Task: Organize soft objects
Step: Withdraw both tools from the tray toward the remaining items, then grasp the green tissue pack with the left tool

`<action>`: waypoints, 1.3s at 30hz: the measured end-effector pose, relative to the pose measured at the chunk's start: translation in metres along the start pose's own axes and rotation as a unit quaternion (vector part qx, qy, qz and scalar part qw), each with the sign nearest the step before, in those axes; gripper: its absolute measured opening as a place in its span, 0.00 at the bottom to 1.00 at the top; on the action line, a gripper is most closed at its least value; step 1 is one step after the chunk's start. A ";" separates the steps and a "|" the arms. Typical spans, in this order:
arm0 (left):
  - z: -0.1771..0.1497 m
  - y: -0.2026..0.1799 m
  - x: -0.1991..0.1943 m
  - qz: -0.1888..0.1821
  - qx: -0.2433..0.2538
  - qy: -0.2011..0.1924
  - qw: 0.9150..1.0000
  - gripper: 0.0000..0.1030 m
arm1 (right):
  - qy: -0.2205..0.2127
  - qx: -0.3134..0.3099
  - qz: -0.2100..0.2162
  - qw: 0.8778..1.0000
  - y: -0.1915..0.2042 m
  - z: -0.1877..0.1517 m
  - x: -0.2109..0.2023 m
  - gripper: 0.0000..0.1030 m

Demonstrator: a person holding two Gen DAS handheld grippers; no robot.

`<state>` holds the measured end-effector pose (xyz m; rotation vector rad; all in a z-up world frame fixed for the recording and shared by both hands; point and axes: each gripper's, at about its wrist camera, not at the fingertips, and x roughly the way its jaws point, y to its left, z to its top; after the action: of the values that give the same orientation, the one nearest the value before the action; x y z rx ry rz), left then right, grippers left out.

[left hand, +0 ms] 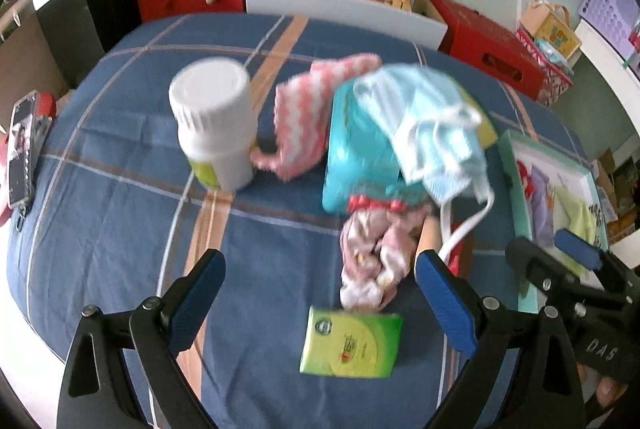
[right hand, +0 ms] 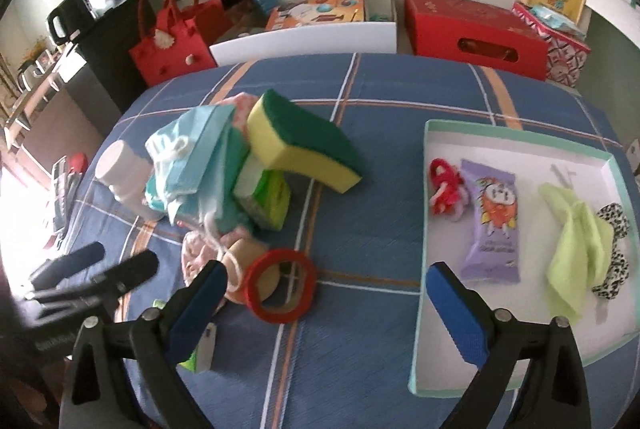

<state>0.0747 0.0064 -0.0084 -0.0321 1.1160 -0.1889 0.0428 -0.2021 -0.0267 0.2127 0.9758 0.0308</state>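
Note:
A pile of soft things lies mid-table: a blue face mask [left hand: 432,125] on a teal wipes pack [left hand: 360,157], a pink zigzag cloth [left hand: 304,117], a pink patterned cloth [left hand: 372,261] and a green tissue pack [left hand: 352,345]. My left gripper [left hand: 320,293] is open and empty, over the tissue pack. The right wrist view shows a yellow-green sponge [right hand: 304,141], the mask [right hand: 188,153] and a tray [right hand: 436,133] holding a purple packet [right hand: 492,225], a lime cloth [right hand: 576,241], red yarn [right hand: 444,185] and a spotted band [right hand: 614,253]. My right gripper [right hand: 324,305] is open and empty.
A white pill bottle [left hand: 216,117] stands left of the pile. A red ring [right hand: 280,285] lies on a tan disc [right hand: 252,261]. Red bag [right hand: 172,37], white board [right hand: 308,41] and red box [right hand: 472,33] line the far edge. A phone [left hand: 24,149] is at left.

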 end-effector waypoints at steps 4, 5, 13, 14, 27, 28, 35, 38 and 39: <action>-0.011 0.001 0.008 0.000 -0.001 0.022 1.000 0.93 | 0.007 0.003 0.005 1.000 0.002 -0.004 0.003 0.91; -0.014 0.001 0.010 0.000 0.000 0.028 1.000 0.93 | 0.009 0.004 0.007 1.000 0.002 -0.005 0.003 0.90; -0.027 0.004 0.021 -0.014 -0.016 0.070 0.997 0.92 | 0.030 0.017 0.032 0.999 0.002 -0.015 0.013 0.79; -0.029 0.002 0.023 -0.022 -0.017 0.078 0.997 0.92 | 0.030 0.019 0.034 0.999 0.000 -0.015 0.013 0.78; -0.051 -0.016 0.051 -0.043 -0.011 0.135 0.990 0.74 | 0.039 0.027 0.048 0.998 -0.004 -0.014 0.016 0.73; -0.051 -0.014 0.052 -0.042 -0.013 0.136 0.990 0.71 | 0.038 0.027 0.048 0.998 -0.004 -0.014 0.016 0.73; -0.049 -0.003 0.051 -0.053 -0.033 0.124 0.990 0.66 | 0.045 0.027 0.050 0.997 -0.005 -0.015 0.019 0.73; -0.044 0.006 0.050 -0.057 -0.045 0.118 0.990 0.66 | 0.049 0.025 0.049 0.997 -0.005 -0.016 0.022 0.73; -0.043 0.009 0.048 -0.055 -0.051 0.114 0.991 0.66 | 0.051 0.024 0.048 0.997 -0.004 -0.016 0.024 0.73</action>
<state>0.0577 0.0099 -0.0715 -0.1665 1.3536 -0.2388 0.0428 -0.2006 -0.0555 0.3050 1.0675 0.1070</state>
